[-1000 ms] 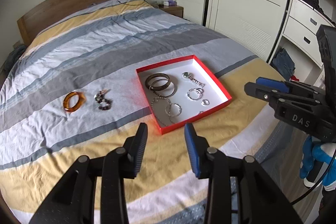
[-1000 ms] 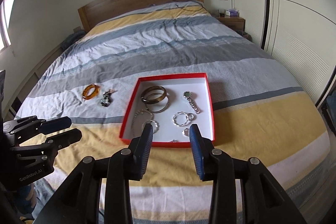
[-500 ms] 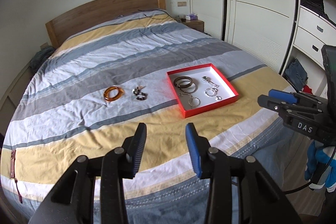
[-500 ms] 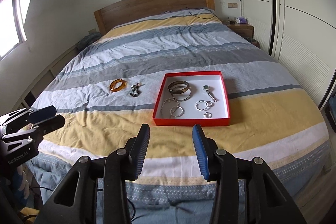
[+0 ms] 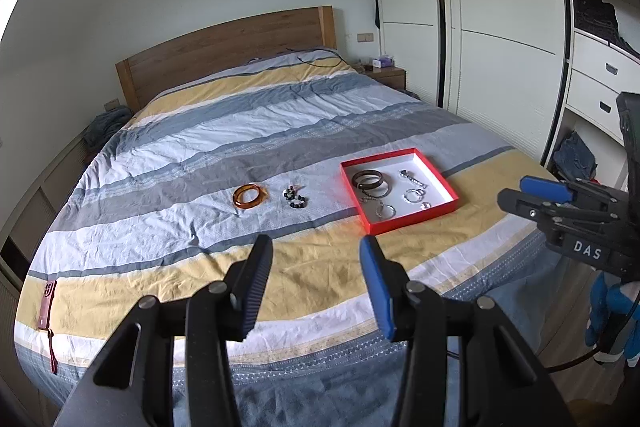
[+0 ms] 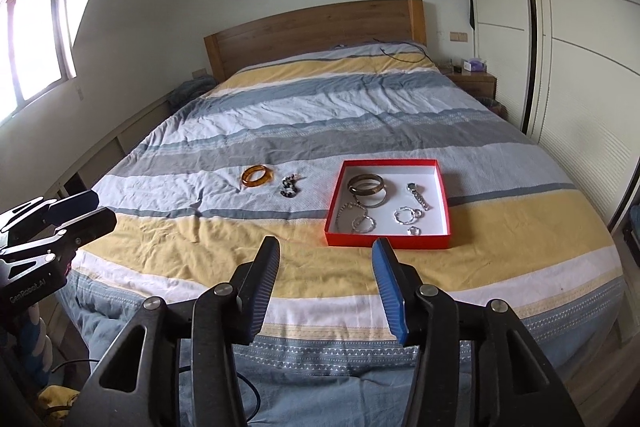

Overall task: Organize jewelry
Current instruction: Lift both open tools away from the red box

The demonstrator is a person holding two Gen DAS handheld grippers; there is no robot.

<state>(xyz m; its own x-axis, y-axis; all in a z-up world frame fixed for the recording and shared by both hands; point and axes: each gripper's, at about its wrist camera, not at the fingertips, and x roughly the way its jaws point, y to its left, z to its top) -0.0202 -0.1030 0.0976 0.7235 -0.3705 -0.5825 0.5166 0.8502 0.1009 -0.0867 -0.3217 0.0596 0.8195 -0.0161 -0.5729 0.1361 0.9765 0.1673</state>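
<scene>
Since you have drawn both grippers back off the bed, left gripper [image 5: 316,253] and right gripper [image 6: 326,255] gape empty; amber bangle [image 5: 249,195] and beaded bracelet [image 5: 295,197] await, beside the red tray [image 5: 408,221].

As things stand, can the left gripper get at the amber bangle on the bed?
Probably yes, after an approach. The left gripper hangs open and empty near the foot of the bed, well short of the amber bangle. Only bare bedspread lies between; the beaded bracelet sits apart, to its right.

Soft window [image 6: 36,39] daylight, fisheye-warped edges
</scene>
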